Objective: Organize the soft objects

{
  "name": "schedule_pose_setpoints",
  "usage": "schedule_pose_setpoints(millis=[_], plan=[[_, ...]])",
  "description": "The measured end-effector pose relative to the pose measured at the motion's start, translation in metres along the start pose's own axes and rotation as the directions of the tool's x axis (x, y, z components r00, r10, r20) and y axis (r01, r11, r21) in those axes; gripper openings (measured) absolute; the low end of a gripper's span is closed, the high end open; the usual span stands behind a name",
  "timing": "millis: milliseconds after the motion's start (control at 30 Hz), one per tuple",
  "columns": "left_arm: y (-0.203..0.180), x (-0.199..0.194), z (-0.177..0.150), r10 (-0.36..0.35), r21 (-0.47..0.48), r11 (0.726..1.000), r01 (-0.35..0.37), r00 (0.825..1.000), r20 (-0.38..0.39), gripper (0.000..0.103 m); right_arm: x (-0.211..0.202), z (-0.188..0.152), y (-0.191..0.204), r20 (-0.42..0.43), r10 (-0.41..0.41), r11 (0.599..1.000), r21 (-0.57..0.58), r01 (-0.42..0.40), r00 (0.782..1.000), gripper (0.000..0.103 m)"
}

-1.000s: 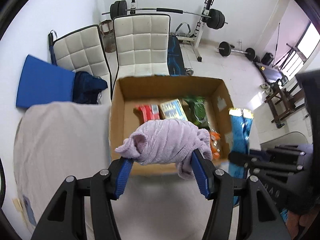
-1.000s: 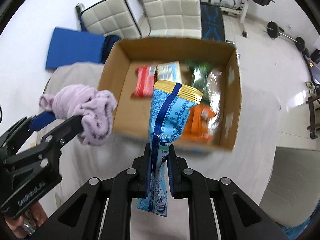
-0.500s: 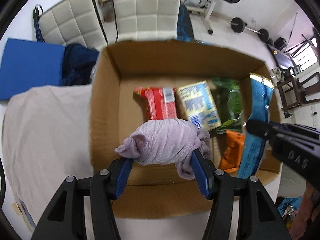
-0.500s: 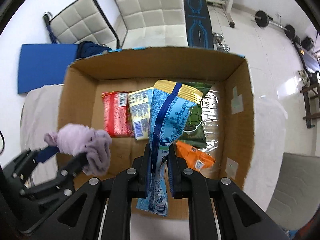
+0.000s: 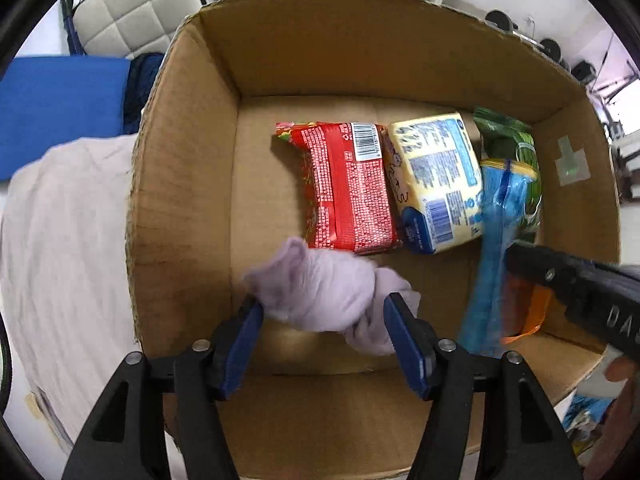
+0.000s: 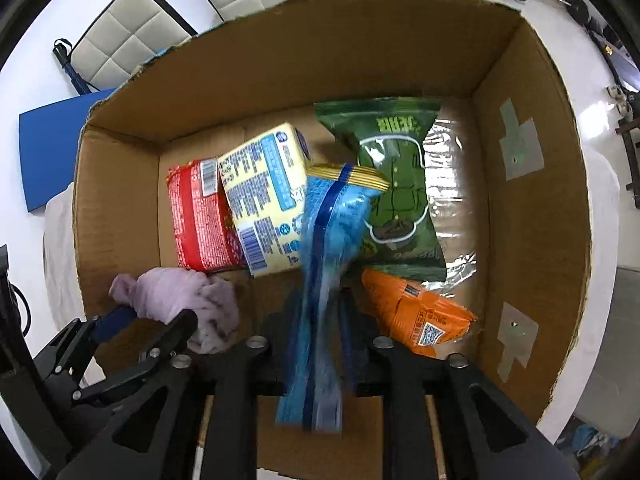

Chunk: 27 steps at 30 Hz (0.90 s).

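The left gripper has its blue fingers clamped on a crumpled lilac cloth, a soft bunched wad with one pointed fold sticking up at its far left. The cloth hangs low inside the cardboard box, over the near left part of its floor, just near of a red packet. The right gripper has its fingers pressed together on a blue snack bag with a yellow crimped top, held upright and blurred, in the middle of the box. Beyond it lie a yellow packet, a green bag and, to the near right, an orange packet. Both grippers reach down into the box from its near side, side by side. The box sits on a table under a pale cover, with white padded chairs beyond.
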<state>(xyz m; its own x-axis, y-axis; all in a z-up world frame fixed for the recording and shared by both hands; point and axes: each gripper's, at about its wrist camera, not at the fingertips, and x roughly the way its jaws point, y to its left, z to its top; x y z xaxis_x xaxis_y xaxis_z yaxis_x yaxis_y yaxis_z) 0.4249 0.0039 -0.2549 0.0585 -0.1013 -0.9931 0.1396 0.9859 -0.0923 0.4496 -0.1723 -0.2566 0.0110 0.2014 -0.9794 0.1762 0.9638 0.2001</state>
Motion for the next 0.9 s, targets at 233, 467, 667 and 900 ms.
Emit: schedule_pose_setpoints(millis=[233, 467, 667, 900], plan=[[0.01, -0.019, -0.001, 0.005, -0.043, 0.999, -0.003, 0.999, 0.039, 0.062, -0.018, -0.017, 0.0, 0.037, -0.07, 0.995, -0.064, 0.072, 0.997, 0.063], [0.014, -0.046, -0.01, 0.009, -0.082, 0.997, -0.001, 0.995, 0.103, 0.066, -0.027, -0.045, -0.005, 0.086, -0.149, 0.982, -0.103, 0.157, 0.985, 0.077], [0.011, -0.066, -0.017, 0.067, -0.065, 0.996, -0.056, 0.982, 0.177, 0.088, -0.041, -0.058, -0.004, 0.133, -0.165, 0.98, -0.093, 0.178, 0.977, 0.098], [0.007, -0.084, -0.029, 0.078, -0.051, 0.996, -0.069, 0.974, 0.214, 0.098, -0.064, -0.068, -0.008, 0.175, -0.151, 0.986, -0.041, 0.161, 0.973, 0.103]])
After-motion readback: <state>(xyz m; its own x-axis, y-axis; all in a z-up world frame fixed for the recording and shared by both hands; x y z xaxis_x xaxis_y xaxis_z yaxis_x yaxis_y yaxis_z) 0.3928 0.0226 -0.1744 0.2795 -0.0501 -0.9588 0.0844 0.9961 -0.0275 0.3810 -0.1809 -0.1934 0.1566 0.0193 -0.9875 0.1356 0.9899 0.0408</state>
